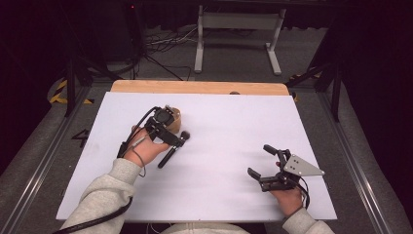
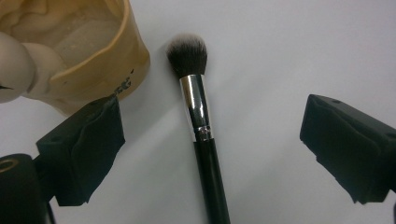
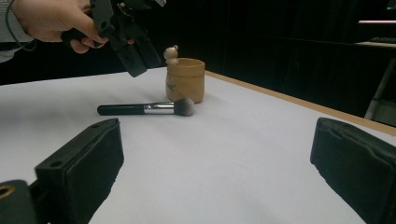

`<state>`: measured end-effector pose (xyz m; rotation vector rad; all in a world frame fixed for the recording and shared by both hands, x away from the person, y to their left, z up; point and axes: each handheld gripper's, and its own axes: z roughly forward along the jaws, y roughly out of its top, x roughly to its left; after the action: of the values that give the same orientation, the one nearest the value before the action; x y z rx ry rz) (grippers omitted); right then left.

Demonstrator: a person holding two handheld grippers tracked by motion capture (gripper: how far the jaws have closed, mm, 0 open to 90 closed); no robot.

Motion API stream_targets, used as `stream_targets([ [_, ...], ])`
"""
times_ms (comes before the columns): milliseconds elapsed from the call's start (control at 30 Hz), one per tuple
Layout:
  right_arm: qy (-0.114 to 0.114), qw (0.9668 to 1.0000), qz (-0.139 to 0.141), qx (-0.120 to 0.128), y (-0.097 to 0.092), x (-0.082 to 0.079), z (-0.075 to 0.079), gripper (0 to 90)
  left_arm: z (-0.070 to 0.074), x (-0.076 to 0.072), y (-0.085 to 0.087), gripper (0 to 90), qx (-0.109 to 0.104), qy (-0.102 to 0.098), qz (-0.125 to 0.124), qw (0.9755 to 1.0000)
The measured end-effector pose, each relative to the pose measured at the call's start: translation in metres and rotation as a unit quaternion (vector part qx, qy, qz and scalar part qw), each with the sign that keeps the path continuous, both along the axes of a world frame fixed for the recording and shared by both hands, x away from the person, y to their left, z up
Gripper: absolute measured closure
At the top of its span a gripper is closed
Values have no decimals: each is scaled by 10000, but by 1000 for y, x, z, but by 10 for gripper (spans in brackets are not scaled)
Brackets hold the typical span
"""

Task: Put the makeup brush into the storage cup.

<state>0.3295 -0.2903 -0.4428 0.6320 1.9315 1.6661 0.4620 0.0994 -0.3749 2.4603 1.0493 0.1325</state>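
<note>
A makeup brush [image 2: 204, 140] lay flat on the white table [image 1: 219, 126], its bristle head just beside a tan ceramic cup [image 2: 93, 60] and its black handle pointing away from the cup, toward the person's side. A small bear figure [image 3: 172, 53] sat on the cup's rim. The left gripper [image 2: 212, 135] hung above the brush, tilted downward just on the near side of the cup, its jaws spread wide on either side of the brush's silver ferrule and handle without touching them, so it gripped nothing. One jaw stood close in front of the cup's wall. The right gripper [image 1: 265, 163] rested well apart from the cup, off toward the table's near right corner, with its jaws spread wide and nothing between them. The person's hand [image 1: 287, 197] held it low over the table.
</note>
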Motion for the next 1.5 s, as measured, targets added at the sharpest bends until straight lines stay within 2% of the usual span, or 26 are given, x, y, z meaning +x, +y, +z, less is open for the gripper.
stream_targets([
  [133, 5, 10000, 9, 6, 0, 0, 0, 29, -2, 3, -5, 78, 197, 191, -23, 9996],
  [267, 36, 10000, 22, -8, 0, 0, 0, 29, -3, 7, -6, 87, 208, 348, -26, 9992],
  [433, 33, 10000, 41, -12, 0, 0, 0, 28, -4, 8, -7, 96, 229, 424, -61, 9988],
  [800, 66, 10000, 54, -10, 0, 0, -1, 28, -4, 13, -12, 120, 422, 585, -132, 9973],
  [867, 70, 10000, 55, -8, 0, 0, -1, 28, -4, 15, -12, 128, 400, 630, -131, 9971],
  [1233, 82, 9999, 62, -14, 1, 0, -1, 29, -12, 18, -17, 155, 576, 734, -146, 9955],
  [1500, 86, 9999, 60, -20, 1, 0, -1, 29, -18, 22, -16, 161, 550, 814, -78, 9951],
])
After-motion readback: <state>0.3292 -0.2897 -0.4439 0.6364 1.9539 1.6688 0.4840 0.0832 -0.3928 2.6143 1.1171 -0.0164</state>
